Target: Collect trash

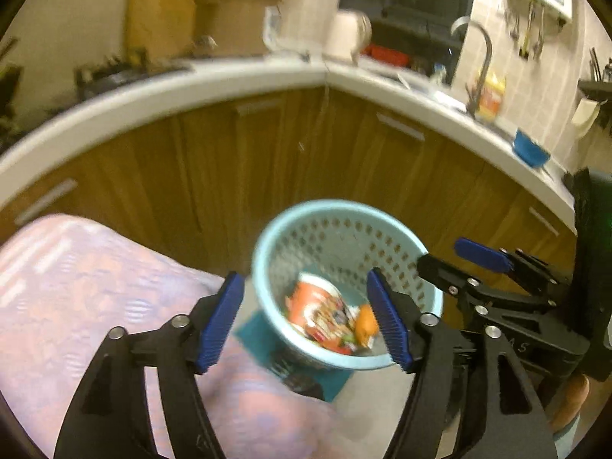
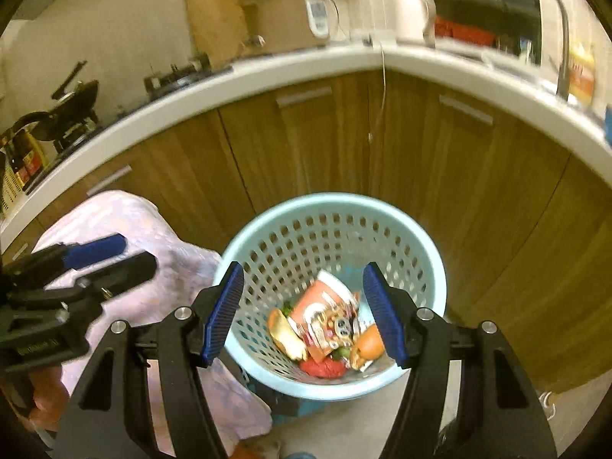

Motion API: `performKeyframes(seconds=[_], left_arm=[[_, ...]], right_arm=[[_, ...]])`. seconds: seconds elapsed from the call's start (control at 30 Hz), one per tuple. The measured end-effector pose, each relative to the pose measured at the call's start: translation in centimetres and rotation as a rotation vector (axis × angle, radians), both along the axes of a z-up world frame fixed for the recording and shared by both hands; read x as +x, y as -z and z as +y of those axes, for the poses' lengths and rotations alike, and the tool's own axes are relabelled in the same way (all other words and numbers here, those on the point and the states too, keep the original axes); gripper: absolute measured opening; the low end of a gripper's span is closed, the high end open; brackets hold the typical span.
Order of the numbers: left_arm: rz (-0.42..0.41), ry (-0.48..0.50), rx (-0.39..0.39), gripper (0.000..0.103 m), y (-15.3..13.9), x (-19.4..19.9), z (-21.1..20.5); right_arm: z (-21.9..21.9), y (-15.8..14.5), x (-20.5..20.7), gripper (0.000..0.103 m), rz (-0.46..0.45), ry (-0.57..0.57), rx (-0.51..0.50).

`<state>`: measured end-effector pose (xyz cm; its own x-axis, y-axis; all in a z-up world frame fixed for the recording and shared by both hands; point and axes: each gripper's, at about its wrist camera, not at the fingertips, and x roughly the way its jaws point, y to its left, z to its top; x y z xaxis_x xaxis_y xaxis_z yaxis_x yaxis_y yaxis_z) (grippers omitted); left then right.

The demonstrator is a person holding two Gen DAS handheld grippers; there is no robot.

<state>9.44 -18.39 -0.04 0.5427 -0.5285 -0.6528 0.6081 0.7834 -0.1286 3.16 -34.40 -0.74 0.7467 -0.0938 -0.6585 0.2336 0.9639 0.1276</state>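
A light blue perforated basket (image 1: pixel 340 225) (image 2: pixel 329 214) stands on the floor by the wooden cabinets. Inside lie an orange-and-white printed cup or wrapper (image 1: pixel 317 306) (image 2: pixel 329 310), an orange piece (image 1: pixel 365 323) (image 2: pixel 369 346), a tan piece (image 2: pixel 285 334) and something red (image 2: pixel 323 368). My left gripper (image 1: pixel 306 321) is open and empty, above and in front of the basket. My right gripper (image 2: pixel 302 313) is open and empty, right above the basket mouth. It also shows in the left wrist view (image 1: pixel 463 260); the left gripper shows in the right wrist view (image 2: pixel 111 256).
A table with a pink patterned cloth (image 1: pixel 76 298) (image 2: pixel 145 229) is at the left, next to the basket. A teal mat (image 1: pixel 260 340) lies under the basket. A white counter edge (image 1: pixel 229 84) runs above wooden cabinets (image 2: pixel 382 134), with a faucet (image 1: pixel 482 61) and a blue bowl (image 1: pixel 529 149).
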Motion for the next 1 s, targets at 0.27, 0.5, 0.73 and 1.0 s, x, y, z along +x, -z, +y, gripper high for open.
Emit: performKeyframes(seconds=[0.27,0.5,0.73,1.0], left_arm=[[-0.231,-0.197,-0.032,0.081,-1.2,-1.8,6.9],[-0.259,-0.274,-0.038,0.081,-0.9,-2.0,8.3],[-0.248,-0.265,-0.001,0.081,0.4,-2.7,7.4],[-0.251,-0.275,0.014,0.082,0.9,-2.8,7.2]], right_arm=[[3.3,-2.3,-1.7,0.061,-0.072,0.054,-0.133],[5.1,-2.7,-1.7,0.061,-0.104,0.11,-0.176],[6.3,-1.5,-1.1,0.061,-0.098,0.111,-0.181],[6.1,-0.6,-1.0,0.061,-0.089,0.106,-0.162]])
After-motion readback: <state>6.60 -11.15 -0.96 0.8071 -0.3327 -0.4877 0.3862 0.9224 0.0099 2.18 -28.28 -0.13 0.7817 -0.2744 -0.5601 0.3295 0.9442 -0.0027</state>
